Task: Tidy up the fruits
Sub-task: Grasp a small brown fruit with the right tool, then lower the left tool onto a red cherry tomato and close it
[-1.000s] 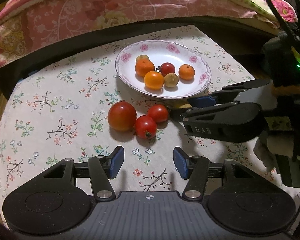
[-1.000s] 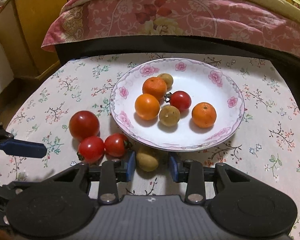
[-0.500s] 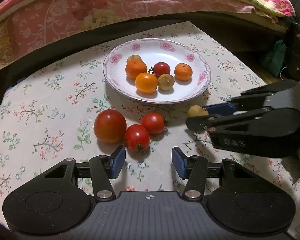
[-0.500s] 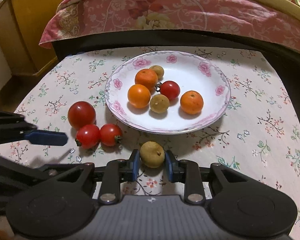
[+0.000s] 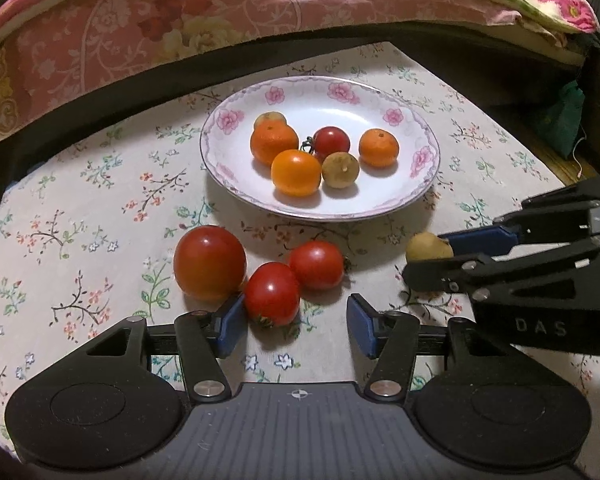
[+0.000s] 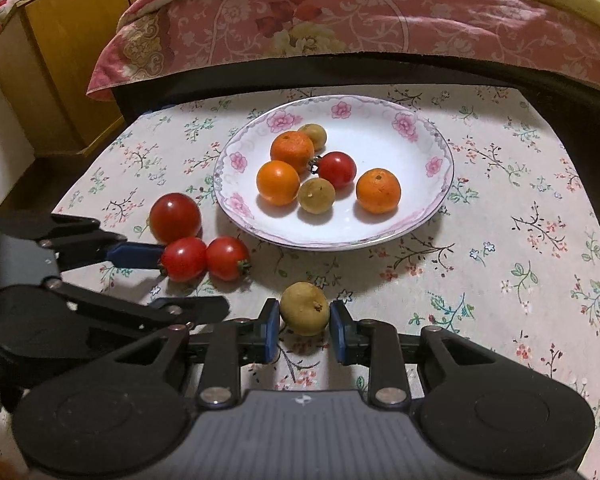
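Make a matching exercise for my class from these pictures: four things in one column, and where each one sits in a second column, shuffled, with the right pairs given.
Things
1. large round red tomato
2. small tan-brown round fruit
3. white plate with pink flowers on its rim
4. pale orange round fruit

Places
A. between the blue pads of the right hand-held gripper
B. on the floral tablecloth, bearing six fruits
C. inside the plate
D. on the cloth beside two smaller red tomatoes

Pairs: 1-D, 2-A, 3-B, 4-C
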`<state>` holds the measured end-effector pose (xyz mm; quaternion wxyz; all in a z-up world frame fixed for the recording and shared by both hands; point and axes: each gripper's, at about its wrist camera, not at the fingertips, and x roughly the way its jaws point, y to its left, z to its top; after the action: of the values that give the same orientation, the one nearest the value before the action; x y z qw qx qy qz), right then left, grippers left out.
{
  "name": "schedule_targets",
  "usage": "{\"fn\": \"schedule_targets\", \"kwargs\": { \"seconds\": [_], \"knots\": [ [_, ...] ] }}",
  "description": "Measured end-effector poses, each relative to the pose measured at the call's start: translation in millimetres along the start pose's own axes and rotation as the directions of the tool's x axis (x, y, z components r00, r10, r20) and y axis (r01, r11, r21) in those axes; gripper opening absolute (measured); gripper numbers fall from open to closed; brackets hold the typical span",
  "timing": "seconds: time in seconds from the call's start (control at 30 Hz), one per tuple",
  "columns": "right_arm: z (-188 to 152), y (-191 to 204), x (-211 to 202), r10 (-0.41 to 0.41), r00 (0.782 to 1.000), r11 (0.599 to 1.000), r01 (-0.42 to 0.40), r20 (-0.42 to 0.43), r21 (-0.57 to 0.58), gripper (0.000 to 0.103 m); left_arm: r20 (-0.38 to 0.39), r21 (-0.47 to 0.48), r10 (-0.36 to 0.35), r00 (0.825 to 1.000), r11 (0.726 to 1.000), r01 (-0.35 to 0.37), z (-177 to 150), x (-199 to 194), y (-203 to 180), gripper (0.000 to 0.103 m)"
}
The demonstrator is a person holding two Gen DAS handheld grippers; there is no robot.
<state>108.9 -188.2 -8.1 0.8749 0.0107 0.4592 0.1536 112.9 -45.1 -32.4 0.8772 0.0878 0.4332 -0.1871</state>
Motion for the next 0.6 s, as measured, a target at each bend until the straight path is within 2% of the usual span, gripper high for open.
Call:
{"fn": "schedule_targets", "kwargs": {
  "seconds": [0.1,0.2,0.27,0.6],
  "knots": [
    [0.0,-1.3,-0.3,0.001,1.0,1.0,-0.001,-0.001,0.002,0.027,0.011,0.006,0.012,1.0,1.0,-0.012,-0.2,0.0,-0.4,0.058],
    [0.3,-1.5,-1.1,0.002,1.0,1.0,-0.002,-0.003,0.002,0.027,0.017,0.004,0.019,1.0,1.0,-0.019,0.0,-0.8,0.7,0.048],
    [0.2,-1.5,-1.0,0.004,1.0,1.0,-0.004,-0.006,0.002,0.027,0.017,0.001,0.02,1.0,1.0,-0.02,1.1,-1.6,2.3,0.038],
    [-0.7,-3.3,-0.2,-0.001,1.0,1.0,0.001,-0.017,0.005,0.027,0.012,0.038,0.019,1.0,0.999,-0.019,-6.3,-9.8,-1.3,0.035]
  ]
}}
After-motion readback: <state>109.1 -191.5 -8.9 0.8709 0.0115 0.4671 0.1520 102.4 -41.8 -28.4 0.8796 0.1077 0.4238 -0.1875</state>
